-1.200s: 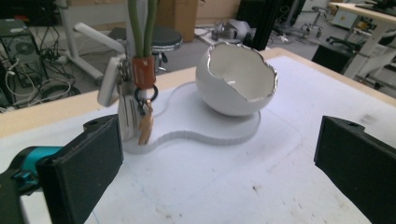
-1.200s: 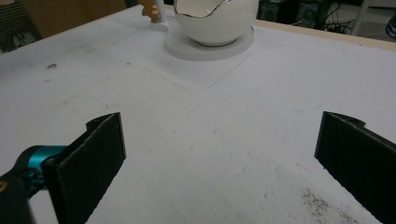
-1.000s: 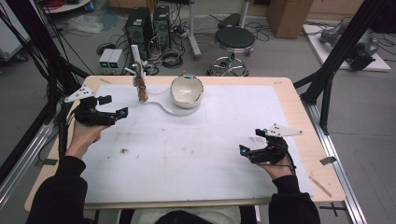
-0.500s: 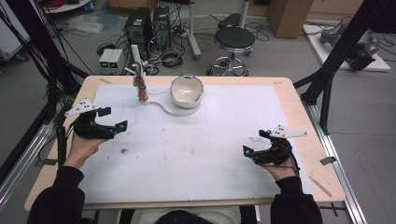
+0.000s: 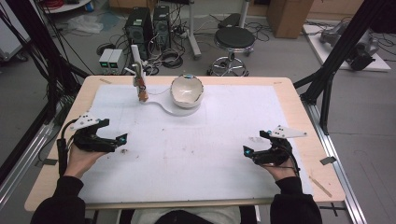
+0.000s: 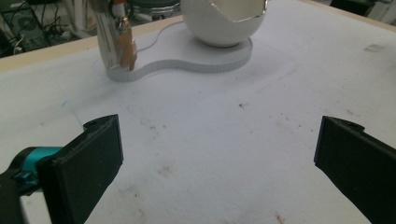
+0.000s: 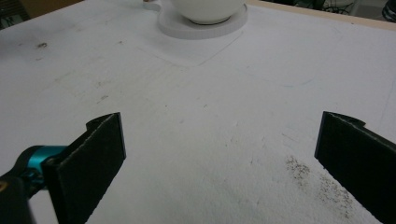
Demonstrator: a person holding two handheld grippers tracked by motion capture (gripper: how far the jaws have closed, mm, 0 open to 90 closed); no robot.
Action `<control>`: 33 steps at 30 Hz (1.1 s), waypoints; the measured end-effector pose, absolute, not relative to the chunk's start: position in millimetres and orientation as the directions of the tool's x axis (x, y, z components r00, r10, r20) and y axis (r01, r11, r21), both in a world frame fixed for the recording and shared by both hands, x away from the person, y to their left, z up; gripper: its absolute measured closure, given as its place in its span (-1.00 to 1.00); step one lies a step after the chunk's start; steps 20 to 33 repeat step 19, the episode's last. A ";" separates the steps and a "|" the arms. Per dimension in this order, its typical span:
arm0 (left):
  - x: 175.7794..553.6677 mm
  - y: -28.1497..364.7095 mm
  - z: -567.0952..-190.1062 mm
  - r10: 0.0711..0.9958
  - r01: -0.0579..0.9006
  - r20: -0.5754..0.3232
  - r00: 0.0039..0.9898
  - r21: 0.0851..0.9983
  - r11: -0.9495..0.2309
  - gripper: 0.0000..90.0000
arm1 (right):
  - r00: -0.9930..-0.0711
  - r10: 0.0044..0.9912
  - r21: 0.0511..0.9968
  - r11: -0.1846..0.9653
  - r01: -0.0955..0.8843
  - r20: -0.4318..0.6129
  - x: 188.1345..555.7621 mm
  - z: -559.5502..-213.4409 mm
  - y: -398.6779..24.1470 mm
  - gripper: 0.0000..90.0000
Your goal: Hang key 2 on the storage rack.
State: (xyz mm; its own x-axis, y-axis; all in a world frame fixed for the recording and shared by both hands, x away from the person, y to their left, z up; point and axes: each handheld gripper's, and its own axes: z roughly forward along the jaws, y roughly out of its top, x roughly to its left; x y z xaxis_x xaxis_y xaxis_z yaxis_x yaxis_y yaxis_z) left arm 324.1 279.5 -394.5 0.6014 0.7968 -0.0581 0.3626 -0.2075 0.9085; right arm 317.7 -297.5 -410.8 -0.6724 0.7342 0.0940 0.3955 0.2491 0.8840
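In the high view, the left tool and the right tool rest low over the white mat on the table, well apart from each other. The white bowl sits on its base plate at the far edge, beside a small stand.

In the left gripper view, the jaws stand wide apart, released, nothing between them; the bowl and stand lie ahead.

In the right gripper view, the jaws are likewise spread and empty, with the bowl far ahead.

A black round stool, two computer towers and tangled cables crowd the floor beyond the desk.
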 end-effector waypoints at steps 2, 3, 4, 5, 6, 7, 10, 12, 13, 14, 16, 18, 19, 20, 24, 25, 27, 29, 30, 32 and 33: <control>320.6 281.4 -398.5 0.812 0.370 -0.060 0.581 0.908 -0.198 -0.96 | -0.673 0.734 0.884 0.251 0.395 0.093 317.6 -411.0 -297.7 -0.98; 318.7 282.1 -400.5 0.816 0.368 -0.051 0.575 0.907 -0.202 -0.96 | -0.671 0.736 0.884 0.251 0.395 0.091 317.6 -411.1 -297.5 -0.98; 316.7 282.6 -402.5 0.818 0.373 -0.054 0.573 0.906 -0.202 -0.96 | -0.670 0.736 0.882 0.251 0.399 0.094 317.3 -411.3 -297.1 -0.98; 315.1 283.1 -404.5 0.818 0.379 -0.060 0.572 0.904 -0.199 -0.96 | -0.671 0.735 0.881 0.253 0.400 0.093 317.4 -411.4 -296.9 -0.98; 313.7 283.8 -406.2 0.819 0.382 -0.058 0.571 0.902 -0.202 -0.96 | -0.670 0.736 0.881 0.255 0.399 0.090 317.5 -411.5 -296.8 -0.98; 312.3 284.4 -407.6 0.821 0.383 -0.054 0.568 0.900 -0.206 -0.96 | -0.673 0.734 0.882 0.257 0.395 0.087 318.0 -411.9 -296.6 -0.98; 309.4 288.4 -411.4 0.821 0.386 -0.054 0.568 0.899 -0.208 -0.96 | -0.671 0.736 0.879 0.256 0.402 0.092 317.4 -412.1 -296.6 -0.98; 305.8 291.3 -414.2 0.817 0.380 -0.057 0.574 0.902 -0.204 -0.96 | -0.672 0.735 0.879 0.258 0.401 0.091 317.2 -412.3 -297.0 -0.98; 303.7 292.8 -415.4 0.814 0.380 -0.062 0.577 0.903 -0.201 -0.96 | -0.674 0.734 0.882 0.261 0.392 0.083 317.7 -412.5 -297.8 -0.98; 301.4 293.8 -416.7 0.814 0.387 -0.066 0.578 0.900 -0.201 -0.96 | -0.670 0.736 0.881 0.255 0.399 0.091 317.1 -412.4 -297.9 -0.98; 298.3 294.9 -418.1 0.817 0.396 -0.057 0.573 0.892 -0.216 -0.96 | -0.668 0.739 0.880 0.253 0.403 0.093 317.0 -412.4 -298.6 -0.98; 296.2 296.0 -418.2 0.816 0.397 -0.052 0.575 0.891 -0.222 -0.96 | -0.667 0.739 0.879 0.251 0.406 0.097 316.6 -412.5 -298.4 -0.98; 295.3 296.1 -418.1 0.817 0.396 -0.055 0.574 0.892 -0.218 -0.96 | -0.669 0.737 0.880 0.253 0.401 0.093 317.0 -412.7 -298.1 -0.98; 295.3 296.1 -418.1 0.817 0.396 -0.055 0.574 0.892 -0.218 -0.96 | -0.669 0.737 0.880 0.253 0.401 0.093 317.0 -412.7 -298.1 -0.98; 295.3 296.1 -418.1 0.817 0.396 -0.055 0.574 0.892 -0.218 -0.96 | -0.669 0.737 0.880 0.253 0.401 0.093 317.0 -412.7 -298.1 -0.98; 295.3 296.1 -418.1 0.817 0.396 -0.055 0.574 0.892 -0.218 -0.96 | -0.669 0.737 0.880 0.253 0.401 0.093 317.0 -412.7 -298.1 -0.98; 295.3 296.1 -418.1 0.817 0.396 -0.055 0.574 0.892 -0.218 -0.96 | -0.669 0.737 0.880 0.253 0.401 0.093 317.0 -412.7 -298.1 -0.98; 295.3 296.1 -418.1 0.817 0.396 -0.055 0.574 0.892 -0.218 -0.96 | -0.669 0.737 0.880 0.253 0.401 0.093 317.0 -412.7 -298.1 -0.98; 295.3 296.1 -418.1 0.817 0.396 -0.055 0.574 0.892 -0.218 -0.96 | -0.669 0.737 0.880 0.253 0.401 0.093 317.0 -412.7 -298.1 -0.98; 295.3 296.1 -418.1 0.817 0.396 -0.055 0.574 0.892 -0.218 -0.96 | -0.669 0.737 0.880 0.253 0.401 0.093 317.0 -412.7 -298.1 -0.98; 295.3 296.1 -418.1 0.817 0.396 -0.055 0.574 0.892 -0.218 -0.96 | -0.669 0.737 0.880 0.253 0.401 0.093 317.0 -412.7 -298.1 -0.98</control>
